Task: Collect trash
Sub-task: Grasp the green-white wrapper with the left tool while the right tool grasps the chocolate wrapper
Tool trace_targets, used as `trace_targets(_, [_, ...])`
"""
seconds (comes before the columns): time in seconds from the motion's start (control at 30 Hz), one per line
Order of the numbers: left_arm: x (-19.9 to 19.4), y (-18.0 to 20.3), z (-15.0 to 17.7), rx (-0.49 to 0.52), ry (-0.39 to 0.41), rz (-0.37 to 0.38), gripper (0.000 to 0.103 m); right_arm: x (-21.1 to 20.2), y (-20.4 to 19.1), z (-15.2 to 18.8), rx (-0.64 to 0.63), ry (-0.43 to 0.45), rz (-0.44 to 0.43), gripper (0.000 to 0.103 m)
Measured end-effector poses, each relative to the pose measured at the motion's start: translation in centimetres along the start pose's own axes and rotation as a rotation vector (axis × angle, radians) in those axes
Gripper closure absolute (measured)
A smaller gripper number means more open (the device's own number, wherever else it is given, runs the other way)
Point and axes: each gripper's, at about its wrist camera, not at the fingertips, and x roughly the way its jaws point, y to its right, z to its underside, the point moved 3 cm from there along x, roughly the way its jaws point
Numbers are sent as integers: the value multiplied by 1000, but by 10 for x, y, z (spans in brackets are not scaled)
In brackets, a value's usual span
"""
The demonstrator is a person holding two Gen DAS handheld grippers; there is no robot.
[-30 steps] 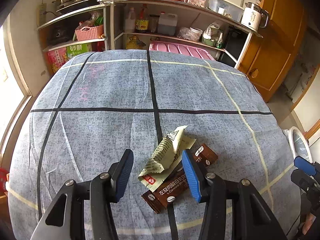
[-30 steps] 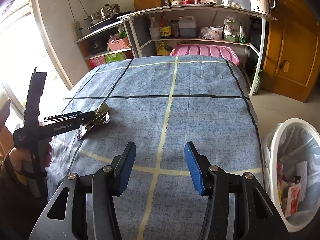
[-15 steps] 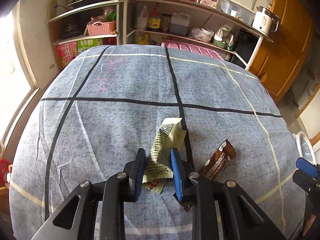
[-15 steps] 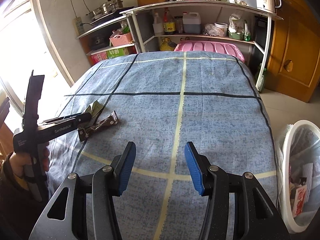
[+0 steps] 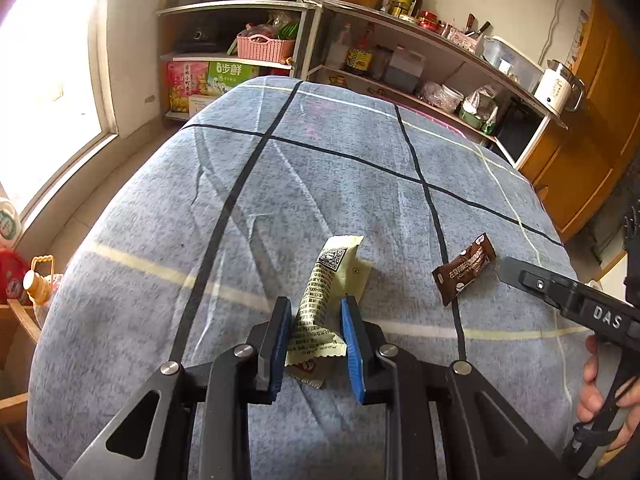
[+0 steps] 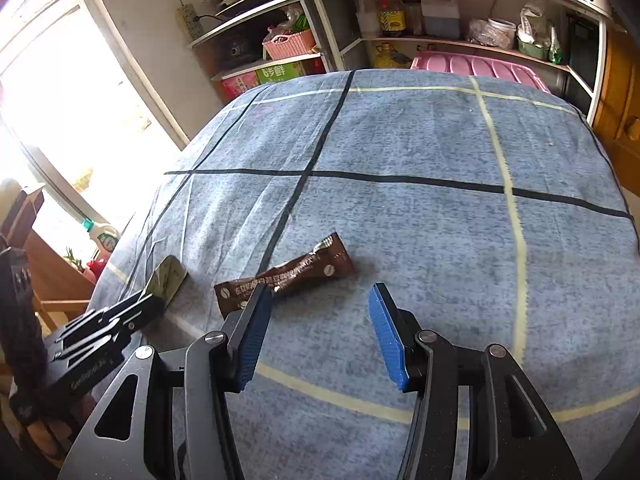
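From the left wrist view, the left gripper (image 5: 314, 330) pinches the pale yellow wrapper (image 5: 326, 280) by its near end. The wrapper's long axis runs away from the gripper, with its far end tipped a little right over the blue-grey cloth on the worktop (image 5: 320, 184). The brown sachet (image 5: 464, 269) lies well to its right, flat and slanting up to the right, just short of the right gripper's tip.

From the right wrist view, the right gripper (image 6: 320, 322) stands spread and holds nothing. The brown sachet (image 6: 286, 280) lies just beyond its left finger, its long axis rising toward the right. The left gripper (image 6: 156, 300) enters from the left with the pale yellow wrapper (image 6: 168, 280) at its tip.
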Motion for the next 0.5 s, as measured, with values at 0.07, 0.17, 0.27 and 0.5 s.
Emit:
trace_targets(0.07, [-5,-2,4,13,6,-24,77,5,-4,-2,5,3,1,51])
trace_targets(0.17, [-6,-5,7,7,7,-22,77,22,-8,-7,5,-32,23,51])
trace_targets(0.27, [-7,-2,8,6,9,-16,77,29,-14,-9,-8,-29,45,51])
trace_targets(0.5, [-7,-3,9,-17,14,-11,77,35,-28,-9,-80,-11,114,51])
